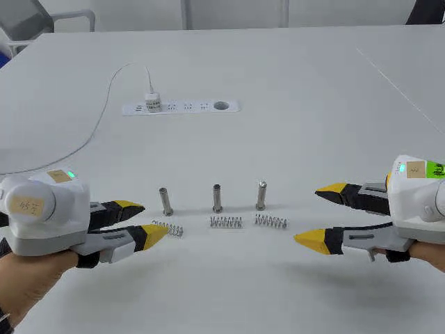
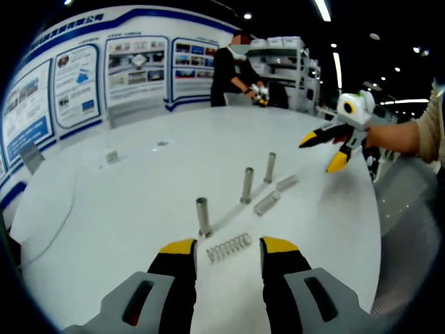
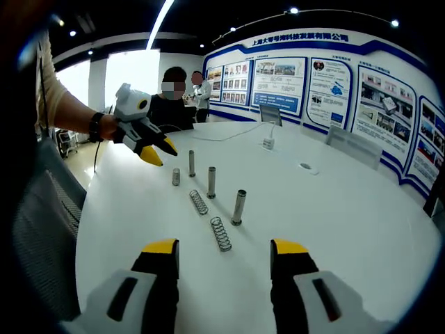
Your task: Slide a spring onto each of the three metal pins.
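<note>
Table (image 1: pixel 292 83): white, wide, carrying everything below.
Left tongs (image 1: pixel 154 218): held low at the table's near left, jaws partly apart with nothing between them; the yellow tips point toward the row of pins. In the left gripper view the left spring lies just ahead of the gap between the two tips.
Right tongs (image 1: pixel 306 214): held at the near right, jaws spread wide and empty, tips aimed left, well apart from the nearest spring.
Power strip (image 1: pixel 181 107): white, lying flat farther back, with a white plug (image 1: pixel 152 102) in it.
Cable (image 1: pixel 97 125): white, running from the plug and curving off to the left.
Pins: left pin (image 1: pixel 165 202), middle pin (image 1: pixel 217 198) and right pin (image 1: pixel 261 195) stand upright in a row, all bare.
Springs: left spring (image 1: pixel 167 228), middle spring (image 1: pixel 226 222) and right spring (image 1: pixel 270 221) lie flat on the table, each just in front of its own pin.
</note>
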